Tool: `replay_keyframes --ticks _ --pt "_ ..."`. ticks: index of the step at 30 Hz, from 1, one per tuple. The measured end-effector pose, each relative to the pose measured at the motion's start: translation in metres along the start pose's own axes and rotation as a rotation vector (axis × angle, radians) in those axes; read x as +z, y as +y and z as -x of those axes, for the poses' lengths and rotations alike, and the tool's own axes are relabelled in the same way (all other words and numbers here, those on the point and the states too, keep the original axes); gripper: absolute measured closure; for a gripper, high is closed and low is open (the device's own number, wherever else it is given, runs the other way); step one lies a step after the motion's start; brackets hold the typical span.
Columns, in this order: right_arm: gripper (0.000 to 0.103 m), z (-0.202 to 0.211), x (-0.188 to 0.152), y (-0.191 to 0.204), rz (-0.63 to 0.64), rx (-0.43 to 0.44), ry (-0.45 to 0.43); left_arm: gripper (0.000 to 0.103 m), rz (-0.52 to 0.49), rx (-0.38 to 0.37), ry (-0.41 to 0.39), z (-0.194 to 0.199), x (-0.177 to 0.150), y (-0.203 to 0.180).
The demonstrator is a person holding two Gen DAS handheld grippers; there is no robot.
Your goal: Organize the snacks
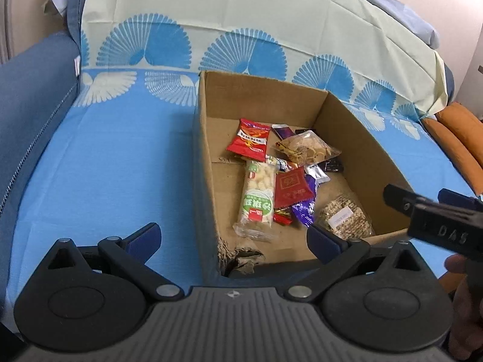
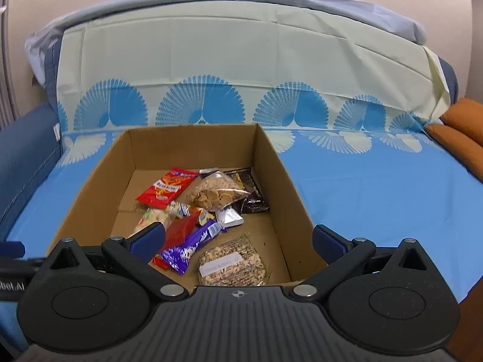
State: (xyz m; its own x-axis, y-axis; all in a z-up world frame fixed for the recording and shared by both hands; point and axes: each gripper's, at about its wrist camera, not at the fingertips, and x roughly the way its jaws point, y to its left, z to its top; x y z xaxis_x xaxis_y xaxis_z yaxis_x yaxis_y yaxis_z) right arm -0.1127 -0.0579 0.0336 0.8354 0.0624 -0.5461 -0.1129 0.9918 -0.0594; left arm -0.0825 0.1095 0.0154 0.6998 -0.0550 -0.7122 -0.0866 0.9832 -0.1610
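Observation:
An open cardboard box [image 1: 359, 138] [image 2: 90, 187] sits on a blue cloth and holds several snack packets. Among them are a red packet [image 1: 250, 139] [image 2: 167, 189], a long green-and-white rice cracker pack [image 1: 258, 199], a clear bag of chips [image 1: 308, 147] [image 2: 216, 193], a purple bar [image 2: 190, 246] and a seed bar [image 1: 344, 218] [image 2: 231, 264]. My left gripper [image 1: 234, 238] is open and empty above the box's near left corner. My right gripper [image 2: 238, 241] is open and empty above the box's near edge; its body also shows in the left wrist view [image 1: 434, 214].
The blue patterned cloth [image 1: 105, 163] [image 2: 377, 187] covers a sofa seat and backrest. Orange cushions [image 1: 455, 138] [image 2: 459, 132] lie at the right. A dark blue armrest [image 1: 27, 96] stands at the left. The box's near left corner is torn [image 1: 241, 261].

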Motion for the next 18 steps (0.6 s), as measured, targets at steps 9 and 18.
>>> replay_keyframes --ticks 9,18 --pt "0.001 -0.0052 -0.0035 0.0081 0.053 -0.003 0.018 0.000 0.012 -0.003 0.008 -0.0025 -0.0004 -0.0014" --pt "0.001 -0.0072 -0.0043 0.0113 0.074 0.002 0.017 0.000 0.012 -0.005 0.007 -0.0025 -0.0005 -0.0025"
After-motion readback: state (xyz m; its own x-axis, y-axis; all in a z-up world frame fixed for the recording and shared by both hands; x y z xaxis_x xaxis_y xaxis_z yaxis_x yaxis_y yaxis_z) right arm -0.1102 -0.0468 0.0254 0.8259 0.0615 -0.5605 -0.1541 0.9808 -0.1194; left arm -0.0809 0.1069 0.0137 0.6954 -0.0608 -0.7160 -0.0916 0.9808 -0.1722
